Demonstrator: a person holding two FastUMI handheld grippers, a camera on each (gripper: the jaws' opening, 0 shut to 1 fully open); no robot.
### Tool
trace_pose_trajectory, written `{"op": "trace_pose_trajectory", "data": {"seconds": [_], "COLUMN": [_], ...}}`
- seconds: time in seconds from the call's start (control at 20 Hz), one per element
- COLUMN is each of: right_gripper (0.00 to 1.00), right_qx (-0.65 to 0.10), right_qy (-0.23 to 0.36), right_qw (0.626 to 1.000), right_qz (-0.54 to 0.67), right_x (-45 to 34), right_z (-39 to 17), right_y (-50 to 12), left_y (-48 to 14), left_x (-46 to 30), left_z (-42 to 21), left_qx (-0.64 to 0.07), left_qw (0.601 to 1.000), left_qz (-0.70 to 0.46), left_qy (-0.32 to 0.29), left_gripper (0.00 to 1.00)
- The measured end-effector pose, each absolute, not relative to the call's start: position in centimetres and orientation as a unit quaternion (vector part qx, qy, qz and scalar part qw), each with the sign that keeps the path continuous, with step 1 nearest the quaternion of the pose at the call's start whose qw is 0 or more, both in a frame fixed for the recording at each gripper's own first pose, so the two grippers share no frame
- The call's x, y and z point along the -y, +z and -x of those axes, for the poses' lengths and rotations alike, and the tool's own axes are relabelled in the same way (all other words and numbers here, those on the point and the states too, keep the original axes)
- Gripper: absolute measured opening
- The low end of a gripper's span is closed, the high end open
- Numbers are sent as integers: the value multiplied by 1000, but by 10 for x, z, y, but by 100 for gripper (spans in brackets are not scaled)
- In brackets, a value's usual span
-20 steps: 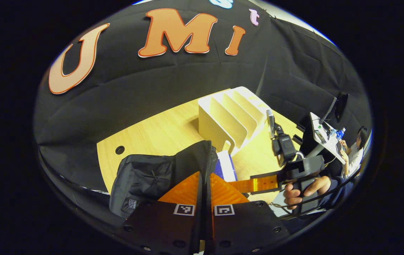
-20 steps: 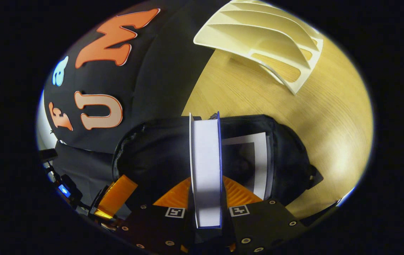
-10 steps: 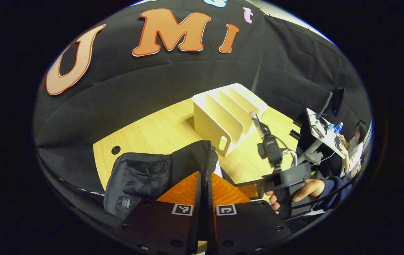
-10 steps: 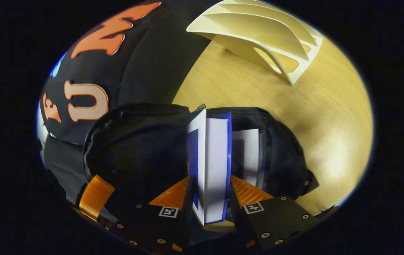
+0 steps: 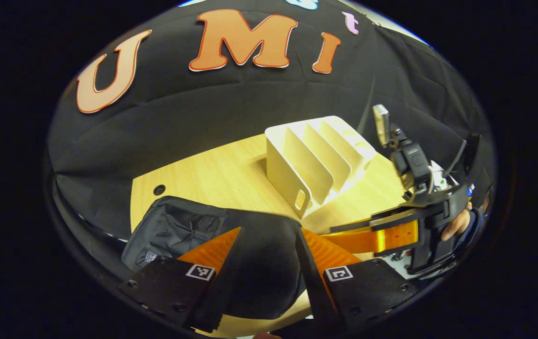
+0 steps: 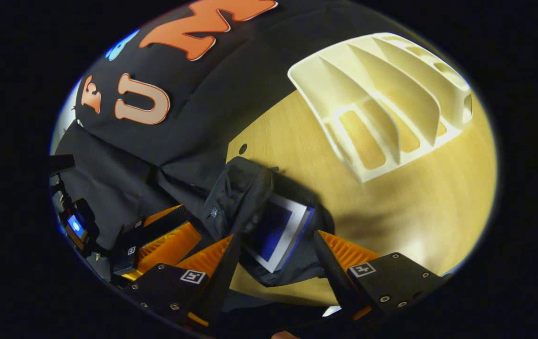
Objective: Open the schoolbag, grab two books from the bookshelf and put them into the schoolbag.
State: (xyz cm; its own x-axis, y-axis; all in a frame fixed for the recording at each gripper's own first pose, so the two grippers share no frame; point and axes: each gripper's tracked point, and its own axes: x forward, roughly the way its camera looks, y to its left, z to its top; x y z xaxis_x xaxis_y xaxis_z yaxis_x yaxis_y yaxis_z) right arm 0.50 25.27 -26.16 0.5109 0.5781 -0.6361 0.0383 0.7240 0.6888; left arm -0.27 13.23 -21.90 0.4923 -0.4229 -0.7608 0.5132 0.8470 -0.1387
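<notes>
Left gripper view: wooden counter (image 5: 212, 174) spans the middle, round hole near its left edge. Cream bookshelf (image 5: 316, 160) stands on it toward the back right, slots bare. Black schoolbag (image 5: 193, 230) lies flat at the counter's near edge, directly ahead of the left gripper (image 5: 264, 268); its orange fingers (image 5: 212, 245) are spread wide with nothing between them, bag fabric showing in the gap. Right gripper (image 5: 368, 238) sits off to the right above the counter, a hand (image 5: 457, 223) on its grip, one orange finger pointing toward the bag.

Right gripper view: same counter (image 6: 415, 207), bookshelf (image 6: 387, 103) at upper right, well apart from the schoolbag (image 6: 245, 193). Bag mouth is open; a book (image 6: 278, 230) with a blue cover and white border lies inside it, part under the flap. Can't tell if a second book is under it. Right gripper (image 6: 273, 263) hangs above the bag, fingers (image 6: 339, 249) released and wide apart, not touching the book. Left gripper (image 6: 156, 240) at lower left, beside the bag.
</notes>
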Motion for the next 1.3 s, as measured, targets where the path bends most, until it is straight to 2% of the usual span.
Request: {"op": "trace_pose_trajectory", "data": {"seconds": [0.05, 0.1, 0.15, 0.25, 0.4, 0.65, 0.85, 1.1, 1.2, 1.25, 1.3], "right_gripper": [97, 97, 97, 97, 98, 97, 97, 97, 97, 97, 97], "right_qx": [-455, -445, -436, -421, -391, -293, -199, -124, -113, -115, -110], "right_qy": [172, 173, 173, 171, 167, 152, 110, 71, 57, 50, 40], "right_qw": [813, 823, 834, 855, 884, 935, 970, 989, 991, 990, 991], "right_qz": [-321, -307, -289, -252, -195, -126, -85, -45, -50, -57, -65], "right_x": [-231, -210, -188, -148, -97, -41, 2, 13, 12, 11, 11], "right_z": [-9, -11, -14, -21, -32, -53, -56, -51, -47, -46, -45], "right_y": [-254, -247, -241, -232, -211, -151, -92, -58, -50, -50, -49], "left_y": [-216, -214, -211, -205, -185, -141, -94, -51, -41, -30, -19], "left_x": [-121, -107, -96, -73, -42, -15, -12, -22, -22, -20, -21], "left_z": [3, 3, 1, 0, -4, -16, -30, -39, -42, -48, -54], "left_qx": [-422, -421, -419, -413, -385, -306, -226, -145, -114, -92, -74], "left_qw": [868, 873, 879, 889, 910, 947, 972, 988, 992, 994, 995], "left_qz": [-45, -36, -31, -20, 1, 31, 24, 28, 24, 22, 18], "left_qy": [-257, -244, -227, -199, -157, -90, -55, -38, -47, -57, -59], "left_gripper": [72, 85, 91, 95, 95, 98, 98, 97, 97, 100, 96]}}
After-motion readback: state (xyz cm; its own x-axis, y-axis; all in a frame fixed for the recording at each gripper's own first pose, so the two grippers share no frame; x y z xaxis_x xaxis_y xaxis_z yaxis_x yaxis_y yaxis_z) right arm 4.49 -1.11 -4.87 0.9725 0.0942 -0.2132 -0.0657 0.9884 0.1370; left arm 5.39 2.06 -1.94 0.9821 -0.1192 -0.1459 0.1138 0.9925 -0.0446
